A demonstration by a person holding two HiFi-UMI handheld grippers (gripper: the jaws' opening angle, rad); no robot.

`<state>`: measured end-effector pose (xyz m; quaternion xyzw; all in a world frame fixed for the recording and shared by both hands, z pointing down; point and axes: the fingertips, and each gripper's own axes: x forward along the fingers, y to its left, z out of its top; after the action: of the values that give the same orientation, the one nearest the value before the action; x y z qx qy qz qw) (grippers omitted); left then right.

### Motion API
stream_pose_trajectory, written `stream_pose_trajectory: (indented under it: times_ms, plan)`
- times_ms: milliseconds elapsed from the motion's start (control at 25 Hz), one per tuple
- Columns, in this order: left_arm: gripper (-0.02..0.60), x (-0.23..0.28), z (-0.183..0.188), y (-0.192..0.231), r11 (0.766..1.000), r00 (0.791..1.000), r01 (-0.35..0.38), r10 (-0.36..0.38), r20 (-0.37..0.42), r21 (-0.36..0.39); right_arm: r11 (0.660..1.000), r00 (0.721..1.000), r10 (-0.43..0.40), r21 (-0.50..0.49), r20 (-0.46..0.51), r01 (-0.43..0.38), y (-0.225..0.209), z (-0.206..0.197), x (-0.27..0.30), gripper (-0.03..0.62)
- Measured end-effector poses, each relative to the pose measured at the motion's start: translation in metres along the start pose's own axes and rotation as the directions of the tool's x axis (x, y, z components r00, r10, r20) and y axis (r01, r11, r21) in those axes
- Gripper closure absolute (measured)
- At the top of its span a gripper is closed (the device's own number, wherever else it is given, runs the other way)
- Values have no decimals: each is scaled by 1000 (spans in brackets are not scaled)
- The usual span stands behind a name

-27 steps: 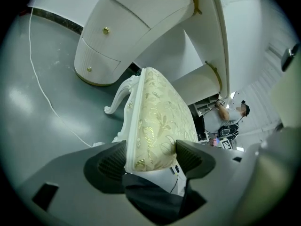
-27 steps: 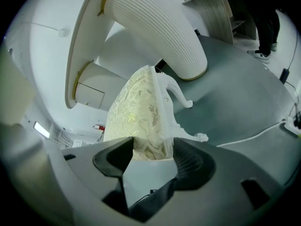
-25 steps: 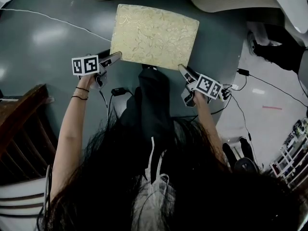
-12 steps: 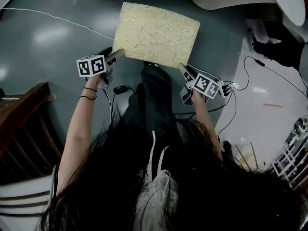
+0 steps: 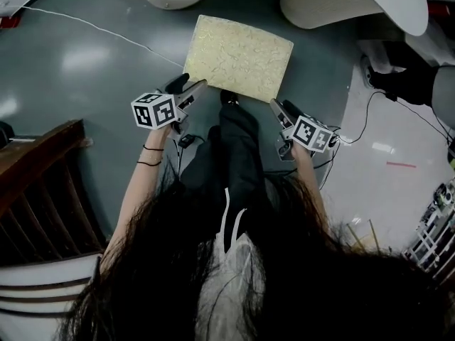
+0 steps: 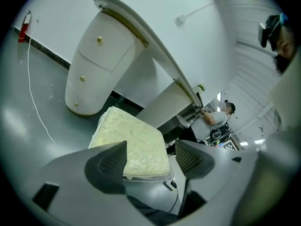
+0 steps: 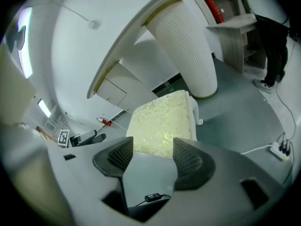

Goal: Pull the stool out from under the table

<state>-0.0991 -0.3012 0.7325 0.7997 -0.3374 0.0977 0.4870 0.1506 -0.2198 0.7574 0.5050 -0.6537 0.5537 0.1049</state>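
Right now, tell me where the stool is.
Head view, top centre: the stool stands clear of the white table, just beyond the left gripper and right gripper.

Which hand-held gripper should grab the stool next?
Right, slightly. Both open, empty; the stool sits centred ahead of the right hand-held gripper, off-centre for the left hand-held gripper.

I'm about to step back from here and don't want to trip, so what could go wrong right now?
1. A black adapter and its cable lie on the floor beside your legs, and a power strip sits to your right; a backward step could snag them.
2. The stool stands directly ahead of your shoes, so a forward step may hit it.
3. The left claw and right claw are open and empty, so neither steadies the stool.
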Motion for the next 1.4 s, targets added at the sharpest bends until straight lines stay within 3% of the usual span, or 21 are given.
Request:
stream_pose_trajectory:
  times_ms: [280,360,600,760,960,1400]
  plan:
    - [252,-56,6,-90,984,997,77,-73,-34,161,994,994,62,-96,88,-54,81,15,-60,345]
    - [252,-80,6,-118,979,995,98,-95,-25,177,992,991,70,-111,116,-57,103,11,-83,394]
    - [252,-139,18,-187,962,988,140,-150,25,233,977,979,108,-202,175,-71,168,7,-143,418]
    - [285,-167,28,-224,945,974,202,-222,50,258,958,974,119,-281,195,-61,205,4,-172,444]
    - [372,-186,28,-258,927,960,242,-272,67,287,941,971,128,-333,204,-54,235,-3,-201,468]
    - [403,-197,9,-283,924,959,231,-269,91,304,912,978,150,-403,145,-80,254,-13,-224,493]
